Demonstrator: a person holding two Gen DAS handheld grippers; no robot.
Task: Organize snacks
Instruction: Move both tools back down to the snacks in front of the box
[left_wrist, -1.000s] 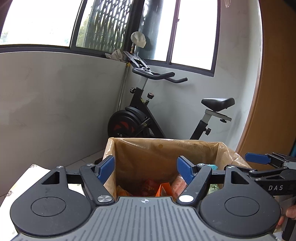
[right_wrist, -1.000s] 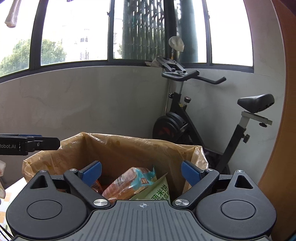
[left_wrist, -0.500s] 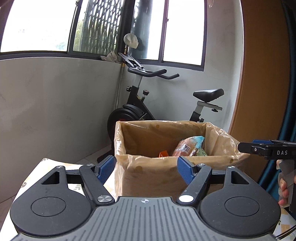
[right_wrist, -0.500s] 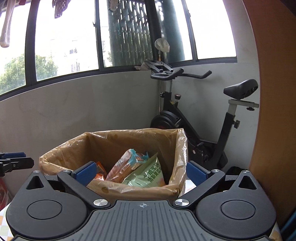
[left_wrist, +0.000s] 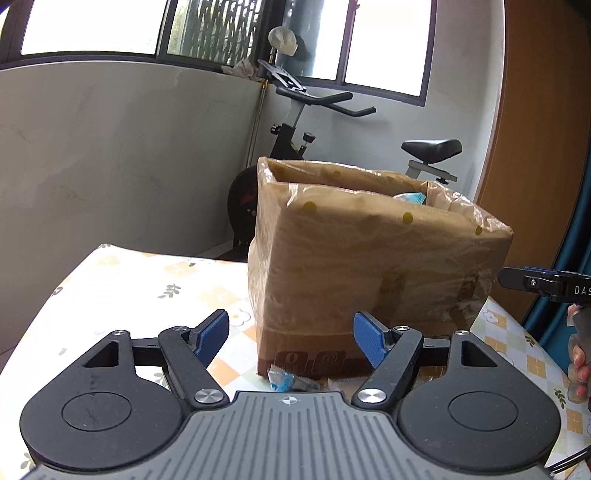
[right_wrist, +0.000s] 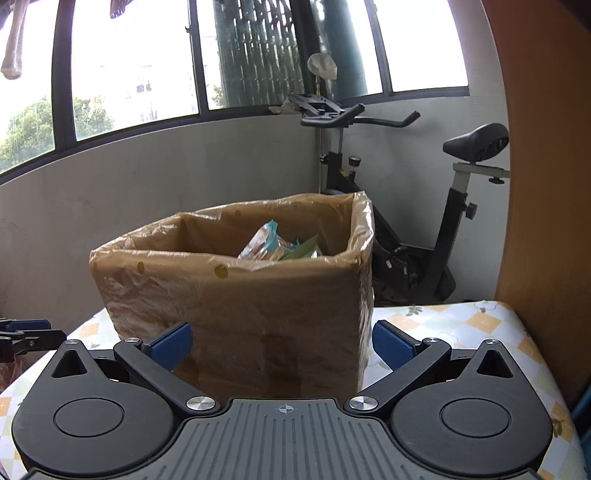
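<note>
On the flowered table (left_wrist: 122, 280), the left gripper (left_wrist: 291, 338) gapes empty before one bag-lined cardboard box (left_wrist: 373, 266); two snack packets (right_wrist: 280, 247) poke above its rim. Its jaws having just widened, the right gripper (right_wrist: 282, 345) holds nothing.

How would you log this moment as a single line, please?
stage: between picks | left gripper: open, empty | right gripper: open, empty, jaws just widened | lined box: holds snack packets | loose packet: on table at box base
</note>
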